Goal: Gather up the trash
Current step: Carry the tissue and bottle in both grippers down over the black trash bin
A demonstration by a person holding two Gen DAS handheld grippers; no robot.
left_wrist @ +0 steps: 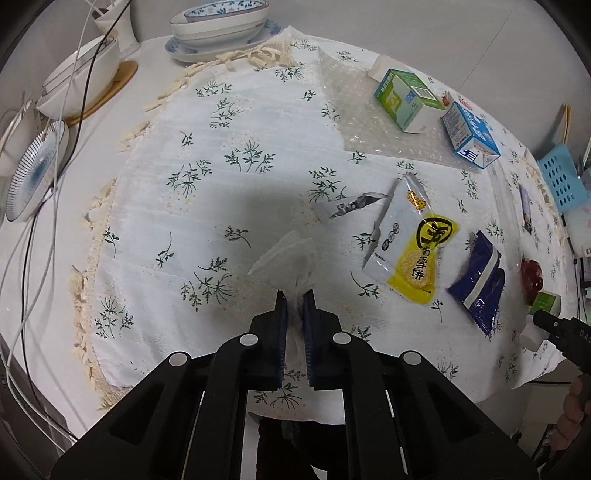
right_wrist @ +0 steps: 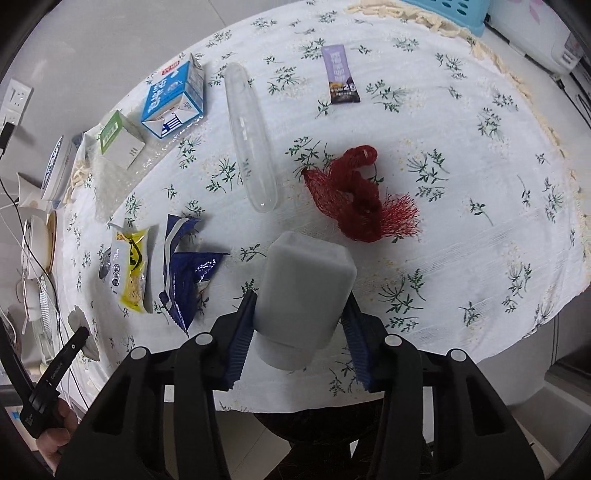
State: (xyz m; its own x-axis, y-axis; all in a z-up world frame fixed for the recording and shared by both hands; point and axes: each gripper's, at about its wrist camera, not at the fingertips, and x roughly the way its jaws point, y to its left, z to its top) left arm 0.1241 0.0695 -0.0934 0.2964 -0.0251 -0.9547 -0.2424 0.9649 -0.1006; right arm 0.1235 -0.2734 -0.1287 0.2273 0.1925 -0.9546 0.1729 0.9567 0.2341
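While the left gripper point(left_wrist: 295, 295) pinches a crumpled tissue point(left_wrist: 284, 260) tight between its fingers above the table's near edge, the yellow snack wrapper point(left_wrist: 413, 240), the blue wrapper point(left_wrist: 478, 284) and two small cartons point(left_wrist: 406, 99) lie off to its right on the flowered tablecloth point(left_wrist: 221, 166). Bowls and plates crowd the far left corner point(left_wrist: 218, 26). I would lift the tissue straight clear without loosening the pinch, since it is light and may slip.

In the right view, the right gripper point(right_wrist: 301, 321) clamps a pale plastic bottle point(right_wrist: 303, 295) at the near edge; red netting point(right_wrist: 354, 192), a clear tube point(right_wrist: 251, 136) and a purple sachet point(right_wrist: 341, 75) lie beyond. No bin shows in either view, so where to drop things cannot be told.
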